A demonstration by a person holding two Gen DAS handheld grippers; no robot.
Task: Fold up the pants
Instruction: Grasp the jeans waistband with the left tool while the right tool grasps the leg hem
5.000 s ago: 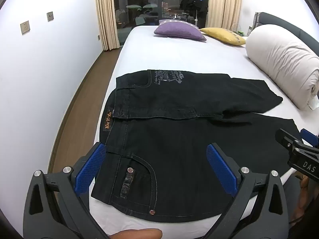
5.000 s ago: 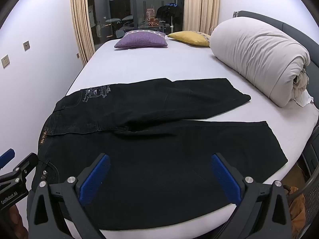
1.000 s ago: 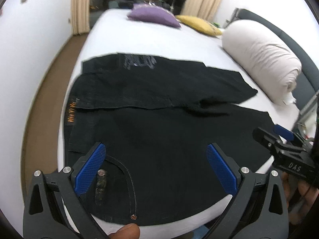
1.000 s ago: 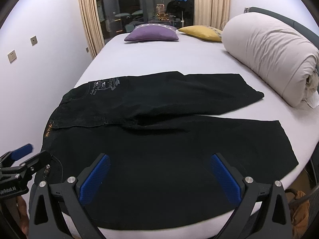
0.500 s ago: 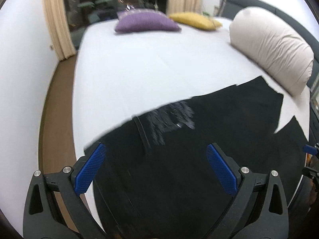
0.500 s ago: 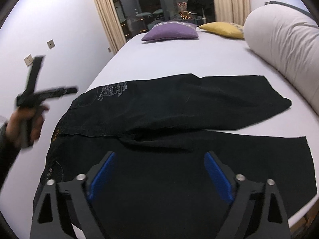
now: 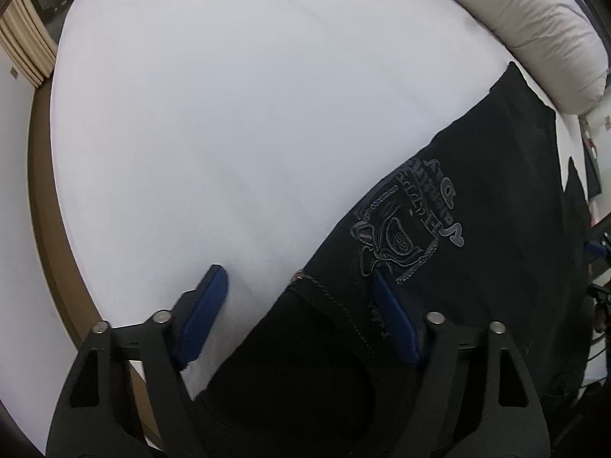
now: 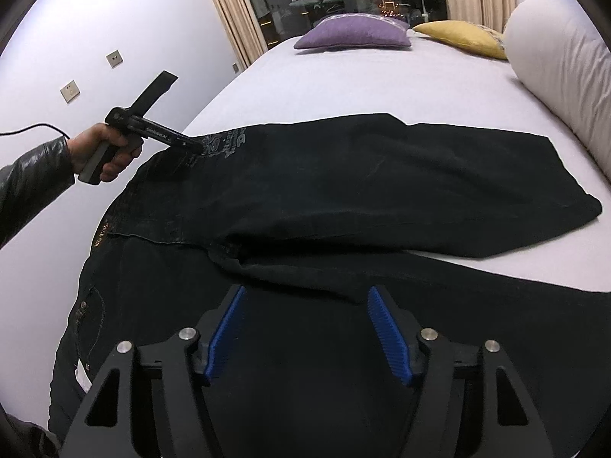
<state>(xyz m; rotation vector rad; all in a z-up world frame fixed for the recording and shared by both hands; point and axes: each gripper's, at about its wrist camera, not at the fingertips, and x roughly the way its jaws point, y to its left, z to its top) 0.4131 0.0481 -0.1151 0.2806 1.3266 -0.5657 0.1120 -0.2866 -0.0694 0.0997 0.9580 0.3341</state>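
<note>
Black pants [image 8: 343, 198] lie spread on the white bed [image 8: 343, 76], waistband at the left, two legs running right. In the left wrist view the pants [image 7: 477, 229] show a grey printed emblem [image 7: 404, 225]. My left gripper [image 7: 298, 301] is open, low over the far waistband corner, one finger over the sheet and one over the fabric. It also shows in the right wrist view [image 8: 187, 145], tips at the emblem. My right gripper [image 8: 305, 324] is open above the near leg, close to the crotch.
A rolled white duvet [image 8: 561, 76] lies along the bed's right side. A purple pillow [image 8: 351, 32] and a yellow pillow [image 8: 462, 36] sit at the far end. Wall and brown floor [image 7: 42, 191] border the bed's left edge.
My left gripper swung from the near waistband to the far corner of the waistband and dropped low over it. My right gripper moved forward over the near leg and narrowed a little.
</note>
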